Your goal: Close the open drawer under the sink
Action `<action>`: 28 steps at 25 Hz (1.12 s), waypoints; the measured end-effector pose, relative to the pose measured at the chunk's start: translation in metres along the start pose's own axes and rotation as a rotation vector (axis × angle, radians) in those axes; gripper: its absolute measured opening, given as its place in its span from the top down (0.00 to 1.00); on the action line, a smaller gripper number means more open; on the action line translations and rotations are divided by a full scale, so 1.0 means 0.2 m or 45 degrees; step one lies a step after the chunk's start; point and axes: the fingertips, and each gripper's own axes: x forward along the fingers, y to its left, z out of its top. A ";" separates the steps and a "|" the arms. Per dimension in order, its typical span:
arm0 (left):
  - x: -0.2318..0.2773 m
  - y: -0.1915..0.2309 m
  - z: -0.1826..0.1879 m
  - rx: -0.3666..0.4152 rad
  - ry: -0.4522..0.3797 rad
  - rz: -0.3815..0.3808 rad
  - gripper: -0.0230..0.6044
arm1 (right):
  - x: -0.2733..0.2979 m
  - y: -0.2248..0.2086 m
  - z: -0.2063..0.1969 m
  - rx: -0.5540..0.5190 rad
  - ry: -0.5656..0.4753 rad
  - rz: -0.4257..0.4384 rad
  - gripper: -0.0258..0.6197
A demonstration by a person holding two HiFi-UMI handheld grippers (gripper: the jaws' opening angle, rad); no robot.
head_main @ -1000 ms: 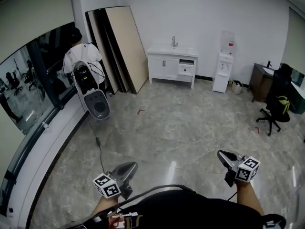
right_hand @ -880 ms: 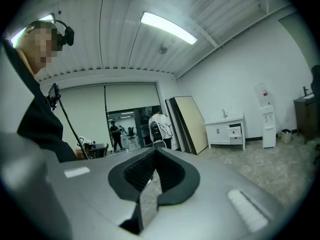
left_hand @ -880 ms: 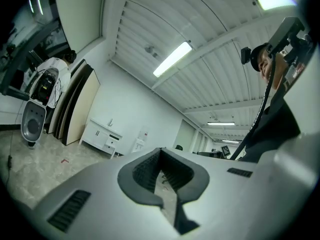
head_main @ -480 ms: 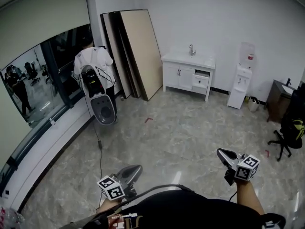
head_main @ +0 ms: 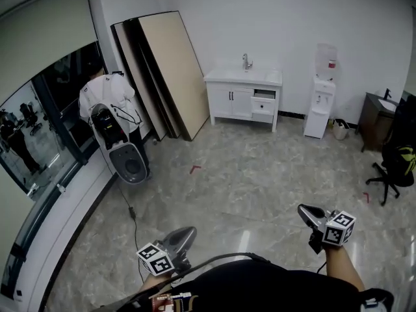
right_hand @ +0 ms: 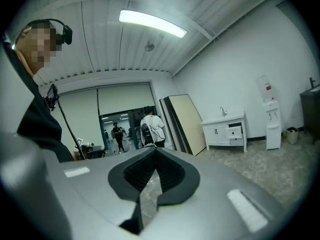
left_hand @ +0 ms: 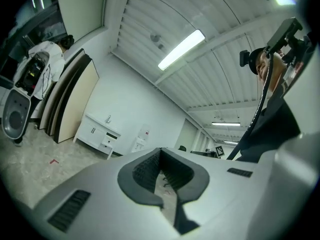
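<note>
Left gripper [head_main: 185, 234] and right gripper [head_main: 305, 210] ride low at the bottom of the head view, both pointing ahead across the marbled floor [head_main: 247, 174]. Against the far wall stands the white sink cabinet [head_main: 227, 99]. Its upper right drawer [head_main: 264, 97] is pulled out (the one to push in). A water dispenser [head_main: 320, 103] is near it on the right, and tall boards [head_main: 166, 70] lean on the left. Compared with a second ago the cabinet shows a little larger while the grippers keep the same pose, so I judge this to be the walk-up. The drawer is well apart from both grippers and not yet touched.

In the left gripper view the jaws lie together with nothing between the pads. The cabinet [left_hand: 95, 133] and its open drawer [left_hand: 107, 141] sit small at the left.

In the right gripper view the jaws are likewise closed and empty. The drawer [right_hand: 234, 132] shows at the right, and a person [right_hand: 152, 126] in a white top stands farther left by the glass.
</note>
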 end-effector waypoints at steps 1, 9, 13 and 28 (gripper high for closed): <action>0.05 0.06 0.02 -0.002 0.006 -0.030 0.96 | 0.05 -0.03 0.03 -0.006 -0.007 -0.025 0.96; 0.24 0.67 0.43 0.042 0.021 -0.147 0.96 | 0.63 -0.06 0.31 -0.093 -0.067 -0.104 0.96; 0.25 0.96 0.57 0.037 0.020 -0.159 0.96 | 0.94 -0.06 0.33 -0.072 -0.062 -0.104 0.96; 0.39 1.57 0.71 -0.008 0.027 -0.108 0.96 | 1.55 -0.33 0.39 -0.056 -0.006 -0.098 0.96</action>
